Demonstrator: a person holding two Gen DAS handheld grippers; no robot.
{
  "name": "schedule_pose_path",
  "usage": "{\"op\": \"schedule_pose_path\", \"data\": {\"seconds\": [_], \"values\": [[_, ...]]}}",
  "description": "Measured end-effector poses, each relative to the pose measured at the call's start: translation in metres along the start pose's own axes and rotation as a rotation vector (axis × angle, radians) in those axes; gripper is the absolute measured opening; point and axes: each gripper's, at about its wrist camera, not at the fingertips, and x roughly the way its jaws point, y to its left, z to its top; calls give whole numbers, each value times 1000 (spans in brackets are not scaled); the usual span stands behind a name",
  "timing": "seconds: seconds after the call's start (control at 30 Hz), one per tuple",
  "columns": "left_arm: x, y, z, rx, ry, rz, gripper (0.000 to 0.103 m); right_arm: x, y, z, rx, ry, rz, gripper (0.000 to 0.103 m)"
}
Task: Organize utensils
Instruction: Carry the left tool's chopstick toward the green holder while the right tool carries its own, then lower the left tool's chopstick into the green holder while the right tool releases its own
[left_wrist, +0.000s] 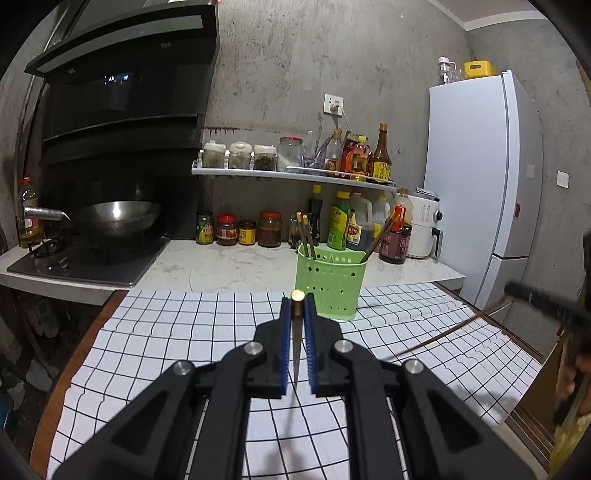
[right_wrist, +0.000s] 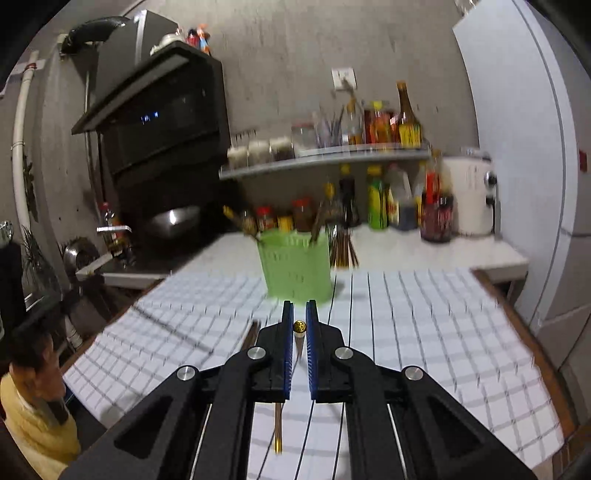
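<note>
A green perforated utensil holder (left_wrist: 331, 279) stands on the checked cloth (left_wrist: 166, 332) with several chopsticks in it. My left gripper (left_wrist: 297, 306) is shut on a gold-capped chopstick (left_wrist: 297, 296), held upright just in front of the holder. In the blurred right wrist view the holder (right_wrist: 295, 267) is ahead, and my right gripper (right_wrist: 299, 314) is shut on another gold-capped chopstick (right_wrist: 299, 327). One more chopstick (right_wrist: 277, 428) lies on the cloth below the right gripper. A chopstick (left_wrist: 443, 334) lies on the cloth at right.
A stove with a wok (left_wrist: 118, 218) is at the left. Jars and sauce bottles (left_wrist: 258, 230) line the counter under a spice shelf (left_wrist: 291, 173). A white appliance (left_wrist: 424, 225) and fridge (left_wrist: 480, 177) stand at right. The table's wooden edge (left_wrist: 70, 369) runs along the left.
</note>
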Motion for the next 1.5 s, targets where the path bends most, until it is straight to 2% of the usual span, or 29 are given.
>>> {"op": "schedule_pose_path", "data": {"seconds": [0.17, 0.33, 0.5, 0.8, 1.0, 1.23, 1.4, 1.5], "values": [[-2, 0, 4, 10, -10, 9, 7, 6, 8, 38, -54, -40, -19, 7], [3, 2, 8, 8, 3, 0, 7, 25, 18, 52, -105, -14, -27, 7], [3, 3, 20, 31, -4, -15, 7, 40, 15, 62, -86, 3, -5, 7], [34, -6, 22, 75, 87, -19, 7, 57, 1, 65, -61, 23, -29, 8], [51, -3, 11, 47, 148, -9, 7, 67, -7, 55, -44, 51, -33, 8], [34, -9, 29, 70, 67, -27, 7, 60, 0, 56, -78, -15, -46, 7], [27, -24, 67, 139, -44, -33, 7, 67, 11, 79, -111, -65, -25, 7], [33, -34, 100, 138, -125, -50, 7, 78, 21, 104, -131, -138, -1, 7]]}}
